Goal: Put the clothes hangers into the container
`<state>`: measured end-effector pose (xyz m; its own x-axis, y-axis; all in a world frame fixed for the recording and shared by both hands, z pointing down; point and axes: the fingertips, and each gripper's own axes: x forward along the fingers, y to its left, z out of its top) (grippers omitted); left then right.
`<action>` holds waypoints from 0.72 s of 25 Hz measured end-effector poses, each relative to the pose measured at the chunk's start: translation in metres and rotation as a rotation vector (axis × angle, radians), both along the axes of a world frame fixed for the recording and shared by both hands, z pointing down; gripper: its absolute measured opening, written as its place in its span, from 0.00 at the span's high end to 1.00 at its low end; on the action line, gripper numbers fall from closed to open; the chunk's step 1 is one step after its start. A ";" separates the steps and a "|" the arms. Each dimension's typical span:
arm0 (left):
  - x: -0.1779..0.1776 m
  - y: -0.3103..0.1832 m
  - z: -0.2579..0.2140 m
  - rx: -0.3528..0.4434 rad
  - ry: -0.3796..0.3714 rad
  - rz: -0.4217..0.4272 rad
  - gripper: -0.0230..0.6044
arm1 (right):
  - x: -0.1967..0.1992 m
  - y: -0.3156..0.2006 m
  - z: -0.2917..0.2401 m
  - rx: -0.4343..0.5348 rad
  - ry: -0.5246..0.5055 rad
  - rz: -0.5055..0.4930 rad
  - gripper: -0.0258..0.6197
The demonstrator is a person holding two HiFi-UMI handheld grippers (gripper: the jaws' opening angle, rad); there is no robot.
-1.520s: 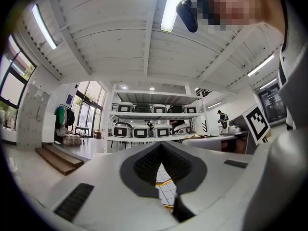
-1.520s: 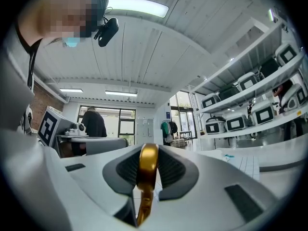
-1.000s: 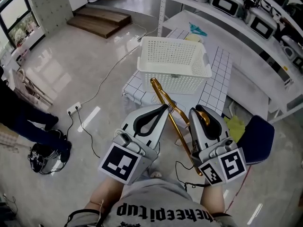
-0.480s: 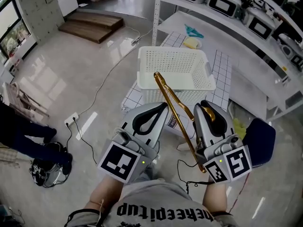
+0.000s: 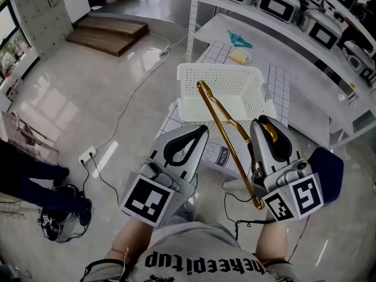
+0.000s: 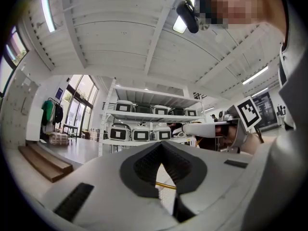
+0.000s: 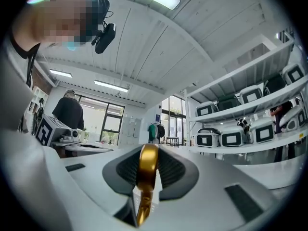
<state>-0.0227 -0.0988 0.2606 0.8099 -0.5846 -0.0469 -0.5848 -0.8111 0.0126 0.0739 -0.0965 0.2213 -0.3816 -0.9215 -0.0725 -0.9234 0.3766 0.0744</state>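
Observation:
A gold clothes hanger (image 5: pixel 226 140) slants from my right gripper (image 5: pixel 267 122) up across the near rim of the white perforated basket (image 5: pixel 189 98); its far end hangs over the basket's inside. My right gripper is shut on the hanger's hook (image 7: pixel 147 170), which stands upright between the dark pads. To the left of the hanger is my left gripper (image 5: pixel 202 132), its jaws shut with nothing in them. In the left gripper view the left gripper (image 6: pixel 161 144) has its tips touching, and a sliver of the gold hanger (image 6: pixel 166 184) shows below them.
The basket sits on a table with a grid-pattern cloth (image 5: pixel 277 81). Behind it run white shelves (image 5: pixel 276 31) with several boxy devices, a yellow item (image 5: pixel 239 54) and a teal item (image 5: pixel 238 39). A blue chair (image 5: pixel 330 168) stands right; a cable and power strip (image 5: pixel 88 155) lie left.
Both grippers have come closer to the table. The hanger's far end has moved from in front of the basket to over its inside. The right gripper's hold is unchanged.

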 end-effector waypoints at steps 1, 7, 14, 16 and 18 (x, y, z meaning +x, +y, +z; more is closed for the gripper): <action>-0.003 -0.003 0.000 0.002 0.000 0.002 0.94 | -0.002 -0.003 -0.001 0.002 0.005 0.002 0.83; -0.018 -0.017 0.003 0.005 0.010 0.009 0.94 | -0.012 -0.018 -0.009 0.016 0.039 0.011 0.83; -0.035 -0.029 0.004 0.000 0.028 -0.019 0.94 | -0.021 -0.033 -0.016 0.019 0.064 -0.009 0.83; -0.040 -0.033 0.005 -0.001 0.030 -0.039 0.94 | -0.023 -0.040 -0.018 0.021 0.067 -0.025 0.83; -0.044 -0.039 0.006 -0.003 0.031 -0.062 0.94 | -0.026 -0.048 -0.020 0.024 0.070 -0.045 0.83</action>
<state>-0.0669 -0.1379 0.2663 0.7701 -0.6342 -0.0695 -0.6336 -0.7730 0.0333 0.0481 -0.1444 0.2017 -0.4273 -0.9017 -0.0659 -0.8978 0.4147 0.1480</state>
